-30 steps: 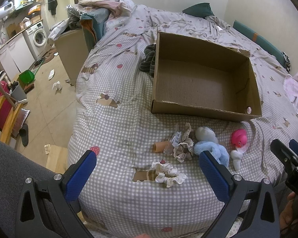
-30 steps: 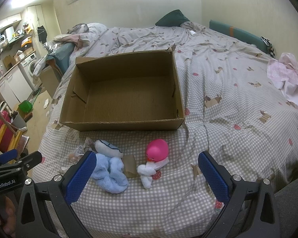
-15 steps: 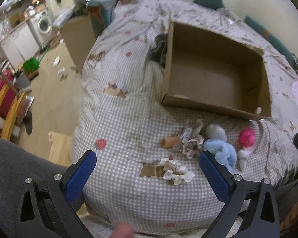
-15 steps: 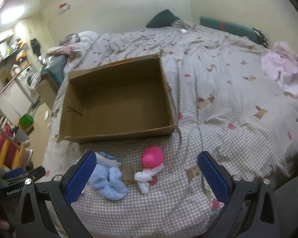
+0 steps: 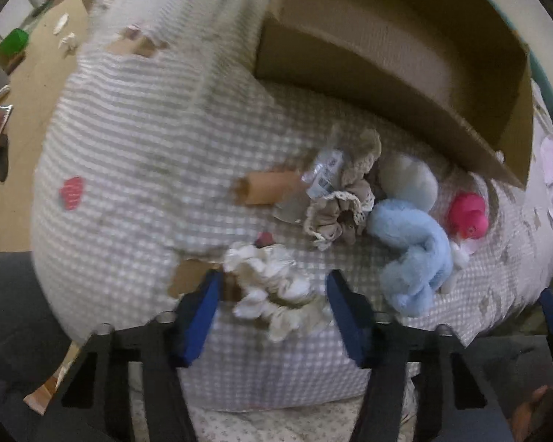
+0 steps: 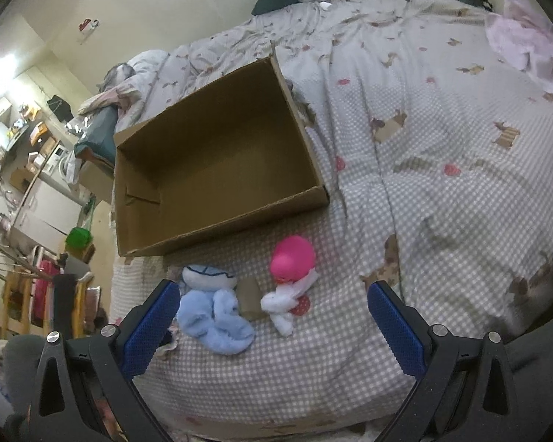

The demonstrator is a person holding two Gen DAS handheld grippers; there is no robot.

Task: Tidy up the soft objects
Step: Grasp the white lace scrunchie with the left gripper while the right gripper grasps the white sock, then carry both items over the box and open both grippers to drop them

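While the cardboard box (image 6: 217,169) ahead of both tongs shows only bare cardboard inside, you have nothing sorted yet, as far as these views show. Your left tongs (image 5: 272,316) are spread, with the white frilly scrunchie (image 5: 272,287) lying between the blue fingers on the bed (image 5: 129,154); the view is blurred, so you cannot tell whether either finger touches it. Just beyond it lie the beige lace scrunchie (image 5: 337,210) and, to its right, the light blue plush (image 5: 413,254) and the pink toy (image 5: 466,215). Your right tongs (image 6: 272,328) are spread too and hold nothing, with the blue plush by the left finger and the pink toy ahead between the fingers. By my reading, every soft item still needs carrying to the box, starting with the white scrunchie.
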